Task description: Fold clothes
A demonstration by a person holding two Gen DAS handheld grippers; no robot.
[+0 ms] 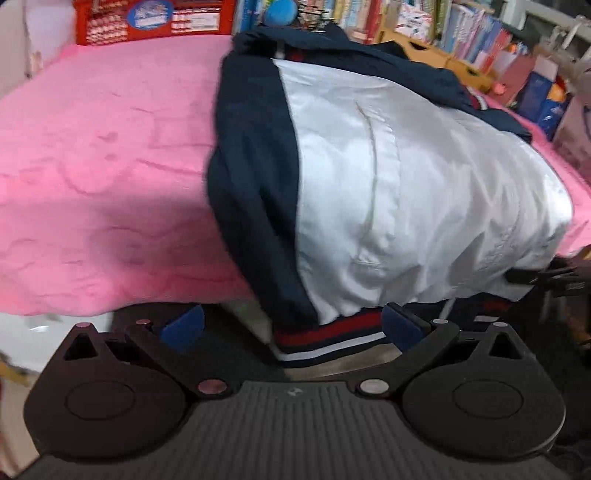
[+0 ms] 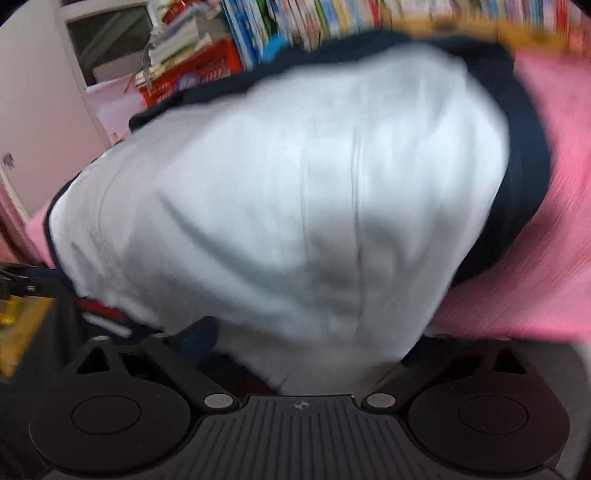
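A pink blanket (image 1: 92, 166) covers the surface in front of you, with packed bookshelves (image 1: 461, 33) and a red crate (image 1: 155, 18) along its far side. Nearest your left gripper (image 1: 291, 328), the blue pads (image 1: 184, 328) stand apart, and the jacket's (image 1: 406, 177) red, white and navy striped hem (image 1: 328, 339) hangs off the near edge between them, not pinched. Beyond the hem the jacket runs away from you: a white panel in the middle, navy bands down both sides, a navy collar at the far end. To the left of this gripper the blanket lies bare and wide. Your right gripper (image 2: 295, 354) shows through blur; white cloth drapes between its fingers, and you cannot tell whether they press on it. Bare pink blanket lies to its right. The other gripper's tip shows at each view's edge.
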